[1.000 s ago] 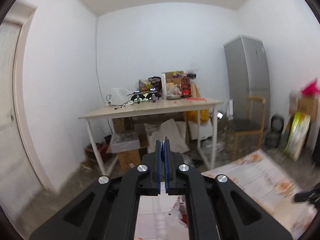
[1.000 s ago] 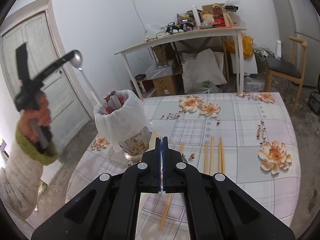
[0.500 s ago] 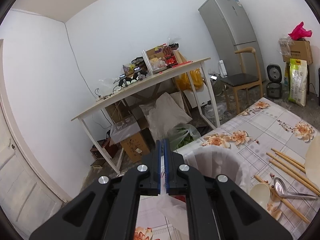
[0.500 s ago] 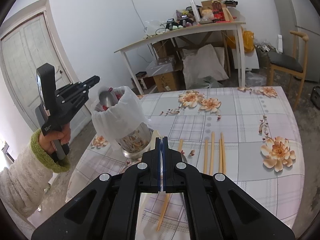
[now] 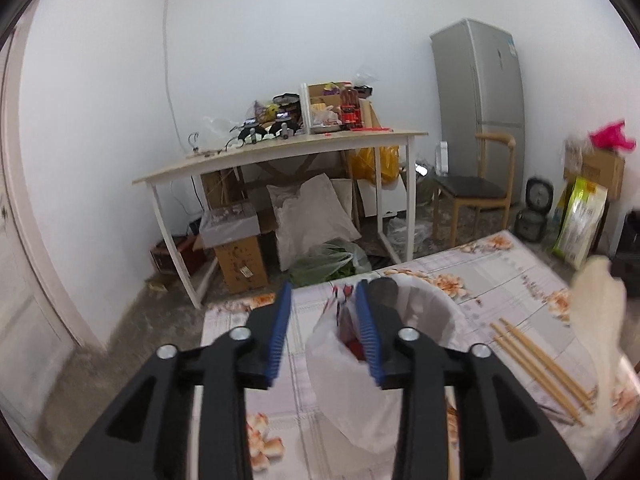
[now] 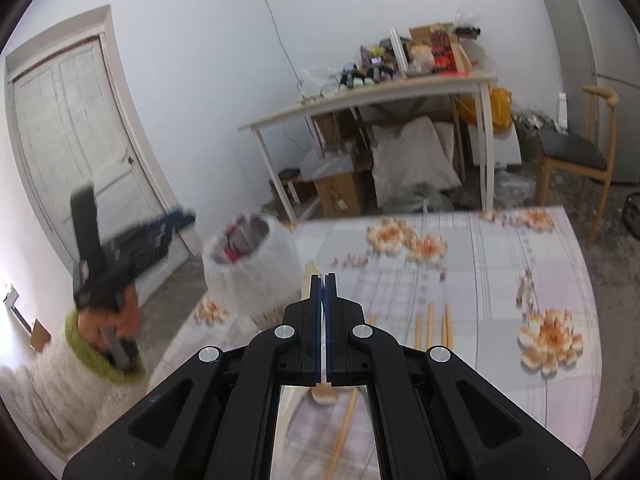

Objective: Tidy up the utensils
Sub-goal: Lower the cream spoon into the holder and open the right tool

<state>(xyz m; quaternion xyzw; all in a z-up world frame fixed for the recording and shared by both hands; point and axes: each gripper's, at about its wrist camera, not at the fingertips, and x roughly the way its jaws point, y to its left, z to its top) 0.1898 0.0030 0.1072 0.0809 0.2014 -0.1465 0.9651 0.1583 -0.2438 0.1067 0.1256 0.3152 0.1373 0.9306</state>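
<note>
Opening over the mouth of the bag-lined container (image 5: 420,312), the left claw (image 5: 322,300) has its blue pads apart with nothing pressed between them; through the gap the bag's rim and some red contents show. A dark rounded shape at the far inner edge of the container, just past the right-hand pad, may be a spoon bowl, but it is too blurred to tell. In the left wrist view the container stands at about 6 o'clock from the picture's centre, on the flowered table (image 5: 500,264).

Loose chopsticks (image 5: 536,364) lie on the cloth at about 4 o'clock from the container, side by side, their long axes running from 10 o'clock down to 4 o'clock in that view. A blurred pale sleeve (image 5: 596,320) crosses the right edge beside them.

From the right wrist view, the right claw (image 6: 325,280) is clenched, its pads pressed together with nothing between them. It hangs above the table, pointing toward the far edge. Beneath it lie more chopsticks (image 6: 430,324), their long axes running nearly 12 to 6 o'clock, and one longer chopstick slants from 1 o'clock to 7 o'clock under the claw's frame. A pale wooden spoon (image 6: 324,394) shows in the gap below the frame, its handle running up toward 12 o'clock behind the pads. The container (image 6: 252,256) stands at 10 o'clock from the right claw, with the left claw (image 6: 176,220), blurred, just beside its rim at 9 o'clock, held in a hand (image 6: 116,320) with a green cuff.
</note>
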